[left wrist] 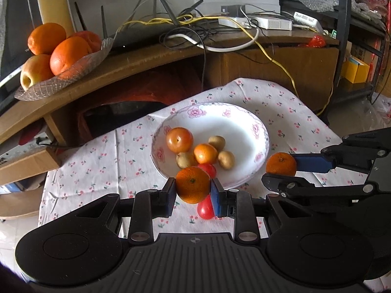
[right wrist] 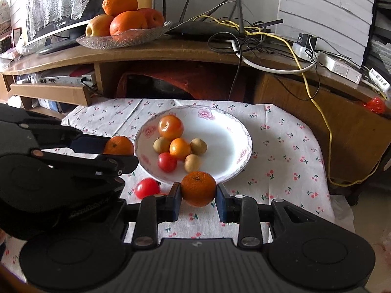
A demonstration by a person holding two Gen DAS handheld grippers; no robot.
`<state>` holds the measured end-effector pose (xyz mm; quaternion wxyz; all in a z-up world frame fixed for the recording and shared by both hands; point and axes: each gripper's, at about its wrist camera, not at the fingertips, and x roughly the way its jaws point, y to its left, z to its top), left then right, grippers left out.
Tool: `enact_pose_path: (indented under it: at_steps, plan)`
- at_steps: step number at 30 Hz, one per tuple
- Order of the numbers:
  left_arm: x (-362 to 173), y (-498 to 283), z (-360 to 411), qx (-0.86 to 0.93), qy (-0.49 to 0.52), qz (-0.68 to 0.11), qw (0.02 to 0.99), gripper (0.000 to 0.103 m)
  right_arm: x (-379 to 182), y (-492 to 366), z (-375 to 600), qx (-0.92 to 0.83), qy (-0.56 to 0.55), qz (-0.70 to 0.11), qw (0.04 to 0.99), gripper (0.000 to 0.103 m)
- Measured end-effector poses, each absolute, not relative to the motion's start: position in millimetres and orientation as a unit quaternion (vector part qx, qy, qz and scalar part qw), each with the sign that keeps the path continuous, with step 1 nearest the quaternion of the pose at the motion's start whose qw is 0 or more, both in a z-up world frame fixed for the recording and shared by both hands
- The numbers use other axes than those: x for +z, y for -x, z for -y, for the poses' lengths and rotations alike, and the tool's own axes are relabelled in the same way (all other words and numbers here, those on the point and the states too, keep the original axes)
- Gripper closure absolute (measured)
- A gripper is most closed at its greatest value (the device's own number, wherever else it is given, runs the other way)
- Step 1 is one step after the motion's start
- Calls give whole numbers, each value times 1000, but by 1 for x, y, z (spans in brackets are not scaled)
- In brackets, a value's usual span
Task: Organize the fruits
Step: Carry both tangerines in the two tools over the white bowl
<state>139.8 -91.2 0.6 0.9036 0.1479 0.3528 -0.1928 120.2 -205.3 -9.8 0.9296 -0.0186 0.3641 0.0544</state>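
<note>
A white floral bowl [left wrist: 234,127] [right wrist: 220,134] sits on a cherry-print cloth. It holds an orange persimmon-like fruit [left wrist: 179,139], a small mandarin [left wrist: 205,153], three small brown fruits and a red tomato [right wrist: 167,162]. My left gripper [left wrist: 193,188] is shut on a mandarin [left wrist: 191,183], just above the bowl's near rim. My right gripper [right wrist: 198,192] is shut on another mandarin [right wrist: 198,188], at the bowl's near right edge. Each gripper shows in the other's view: the left gripper [right wrist: 117,153] and the right gripper [left wrist: 283,172]. A second red tomato [right wrist: 147,188] [left wrist: 205,208] lies on the cloth in front of the bowl.
Behind the cloth stands a wooden TV stand [right wrist: 171,51]. On it are a glass dish [left wrist: 61,78] [right wrist: 136,36] of large oranges and an apple, a router [right wrist: 202,28], a tangle of cables and white power strips [left wrist: 259,22]. A yellow cable [right wrist: 325,127] hangs down the stand's right side.
</note>
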Motion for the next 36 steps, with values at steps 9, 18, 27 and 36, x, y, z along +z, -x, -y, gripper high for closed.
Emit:
enact_pose_path:
  at_steps: [9,18,27,36]
  plan:
    - [1,-157,92,-184,-142,-353,906,67,-11,-138,207,57,13,-360,931,71]
    - [-3,-173,96,-178,-140,-357,906,67,-15,-155,210,60,16,-358,932,71]
    - [-6,-184,100,-171,-143,-357,907,67,-20,-166,211,60,24,-349,935,71]
    - [-12,-195,103,-167,-139,-361,907,67,-26,-178,215,59,23,-347,936,71]
